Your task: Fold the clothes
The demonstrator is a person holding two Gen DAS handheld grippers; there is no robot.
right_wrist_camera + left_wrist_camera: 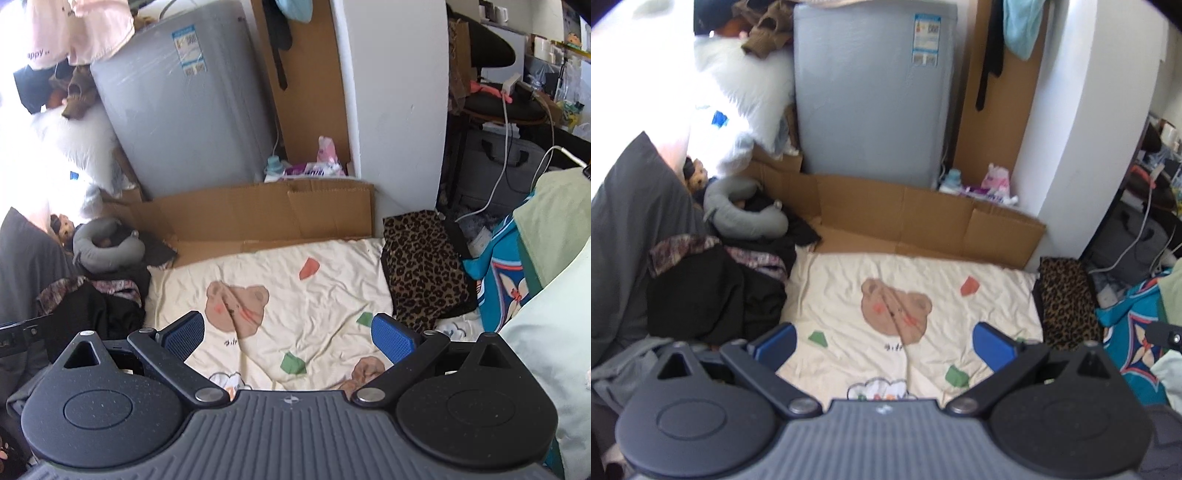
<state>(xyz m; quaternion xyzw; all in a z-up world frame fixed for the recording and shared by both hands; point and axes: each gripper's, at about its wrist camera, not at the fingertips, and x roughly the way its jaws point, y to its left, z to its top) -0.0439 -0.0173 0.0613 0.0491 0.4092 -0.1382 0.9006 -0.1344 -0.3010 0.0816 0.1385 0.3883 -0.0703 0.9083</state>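
A cream sheet with a bear print (849,291) (280,295) covers the bed ahead. A heap of black and patterned clothes (713,291) (96,306) lies at its left edge. A folded leopard-print garment (1067,295) (421,269) lies at its right edge. My left gripper (884,345) is open and empty above the sheet, between the two piles. My right gripper (288,338) is open and empty above the sheet, left of the leopard garment.
A grey appliance (871,88) (184,110) and flattened cardboard (923,218) (258,218) stand behind the bed. A grey neck pillow (738,210) (103,243) and dark pillow (624,229) lie at left. Teal and pale green bedding (1134,325) (546,258) is at right.
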